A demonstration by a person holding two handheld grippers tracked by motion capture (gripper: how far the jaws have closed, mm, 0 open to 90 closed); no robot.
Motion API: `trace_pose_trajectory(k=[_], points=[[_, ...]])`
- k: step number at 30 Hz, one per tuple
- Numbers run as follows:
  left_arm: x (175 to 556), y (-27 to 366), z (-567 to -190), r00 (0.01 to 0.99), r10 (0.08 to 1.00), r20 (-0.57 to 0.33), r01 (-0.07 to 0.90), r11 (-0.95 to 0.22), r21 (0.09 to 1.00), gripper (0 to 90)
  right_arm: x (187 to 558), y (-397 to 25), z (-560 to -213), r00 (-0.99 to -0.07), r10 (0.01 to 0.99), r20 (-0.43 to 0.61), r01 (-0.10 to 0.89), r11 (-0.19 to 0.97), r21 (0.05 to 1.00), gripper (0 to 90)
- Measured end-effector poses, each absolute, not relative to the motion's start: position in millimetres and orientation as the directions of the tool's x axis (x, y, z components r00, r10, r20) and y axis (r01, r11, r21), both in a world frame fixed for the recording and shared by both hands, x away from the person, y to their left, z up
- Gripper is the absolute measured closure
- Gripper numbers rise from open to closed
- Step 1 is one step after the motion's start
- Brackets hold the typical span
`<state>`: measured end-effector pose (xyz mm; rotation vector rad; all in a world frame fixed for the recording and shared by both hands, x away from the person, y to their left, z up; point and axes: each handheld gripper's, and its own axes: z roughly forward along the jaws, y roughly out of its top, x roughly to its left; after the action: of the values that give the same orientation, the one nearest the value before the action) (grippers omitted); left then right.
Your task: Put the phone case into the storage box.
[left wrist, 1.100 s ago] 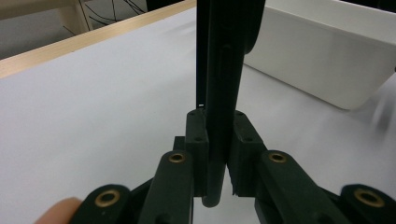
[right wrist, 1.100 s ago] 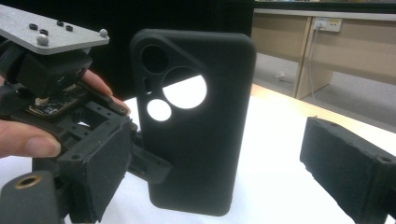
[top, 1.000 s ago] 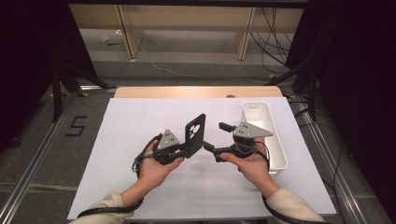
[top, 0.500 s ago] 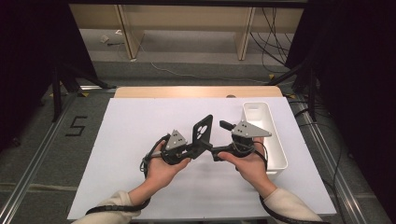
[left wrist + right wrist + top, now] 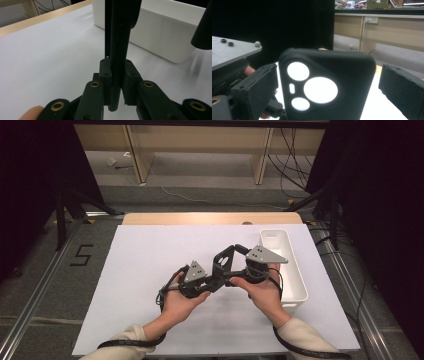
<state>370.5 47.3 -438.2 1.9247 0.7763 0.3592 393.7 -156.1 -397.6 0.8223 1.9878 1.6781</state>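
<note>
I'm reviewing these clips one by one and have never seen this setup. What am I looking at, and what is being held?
A person holds two hand-operated grippers. The high view looks down on a white table with a white bin at its right. The other two pictures come from cameras riding on each gripper. The left gripper has its jaws shut on the edge of a black phone case. The right gripper has its jaws open on either side of the case, facing its camera cutouts.

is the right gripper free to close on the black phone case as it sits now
Probably yes: the black phone case, clamped edge-on by the left gripper, stands between the right gripper's open jaws with gaps either side.
</note>
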Motion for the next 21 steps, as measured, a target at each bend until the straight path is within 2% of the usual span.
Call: trace_pose_trajectory(k=[11, 21], points=[[370.0, 47.8, -437.4, 0.748, 0.659, -0.083, 0.359, -0.297, 0.885, 79.8, 393.9, -148.3, -398.3, -0.732, 0.679, 0.055, 0.163, 0.096, 0.982, 12.3], [369.8, 48.3, -435.6, 0.751, 0.656, -0.078, 0.35, -0.296, 0.889, 79.5, 393.1, -147.9, -396.0, -0.731, 0.68, 0.052, 0.155, 0.091, 0.984, 14.0]])
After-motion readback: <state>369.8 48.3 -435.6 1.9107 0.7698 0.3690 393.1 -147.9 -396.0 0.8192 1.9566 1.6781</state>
